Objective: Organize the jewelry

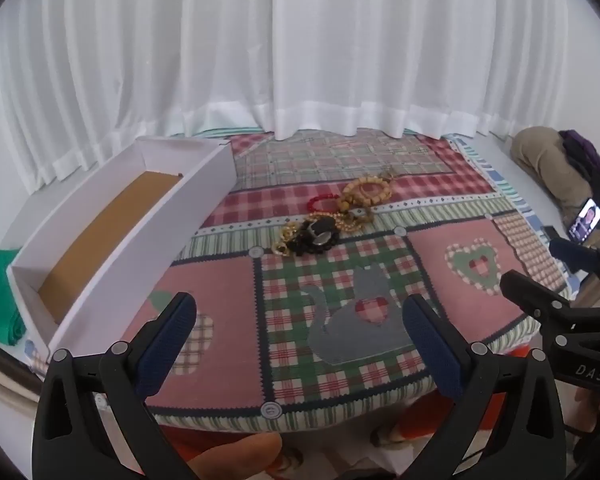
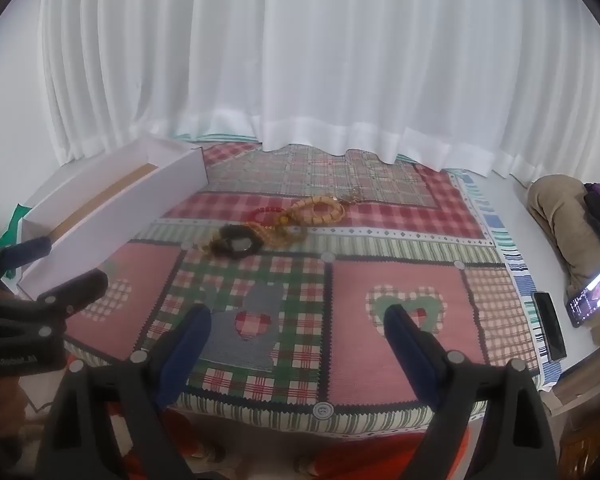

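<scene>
A heap of jewelry (image 1: 332, 216) lies mid-cloth: a tan bead necklace (image 1: 370, 191), a red bead bracelet (image 1: 322, 201), gold chains and a black piece (image 1: 318, 234). The heap also shows in the right wrist view (image 2: 276, 222). A long white box (image 1: 112, 248) with a brown floor stands at the left, also in the right wrist view (image 2: 112, 204). My left gripper (image 1: 300, 320) is open and empty over the near edge, well short of the heap. My right gripper (image 2: 298, 328) is open and empty beside it; it shows in the left wrist view (image 1: 556, 280).
A patchwork checked cloth (image 1: 380, 280) covers the surface. White curtains (image 1: 300, 60) hang behind. A lit phone (image 2: 592, 298) and a dark phone (image 2: 550, 330) lie at the right by bundled clothes (image 2: 568, 224). Green fabric (image 1: 0, 300) lies left of the box.
</scene>
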The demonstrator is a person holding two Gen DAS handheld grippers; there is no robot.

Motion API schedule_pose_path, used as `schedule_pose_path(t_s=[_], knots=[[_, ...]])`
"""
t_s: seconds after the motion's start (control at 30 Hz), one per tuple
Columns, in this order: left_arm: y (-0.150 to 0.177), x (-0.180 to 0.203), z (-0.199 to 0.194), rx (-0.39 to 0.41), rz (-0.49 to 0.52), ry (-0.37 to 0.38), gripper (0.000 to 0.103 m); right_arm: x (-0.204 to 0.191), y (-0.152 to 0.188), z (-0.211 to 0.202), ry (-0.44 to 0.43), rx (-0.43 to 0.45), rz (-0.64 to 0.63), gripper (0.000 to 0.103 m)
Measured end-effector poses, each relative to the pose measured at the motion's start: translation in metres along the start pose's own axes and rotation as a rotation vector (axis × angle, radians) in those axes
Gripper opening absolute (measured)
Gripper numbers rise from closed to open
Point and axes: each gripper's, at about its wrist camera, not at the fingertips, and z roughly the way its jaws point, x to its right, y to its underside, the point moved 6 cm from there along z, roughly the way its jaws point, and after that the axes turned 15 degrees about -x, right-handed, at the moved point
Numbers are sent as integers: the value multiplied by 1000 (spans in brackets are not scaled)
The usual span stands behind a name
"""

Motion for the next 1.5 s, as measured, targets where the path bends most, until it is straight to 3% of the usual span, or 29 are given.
schedule_pose_path(t_s=[0.43, 1.5], knots=[[-1, -3, -6, 3, -15, -5, 103, 0, -3, -11, 1, 49, 2, 90], [-1, 4, -12, 41, 13, -20, 103, 0, -2, -10, -8, 51, 6, 90]])
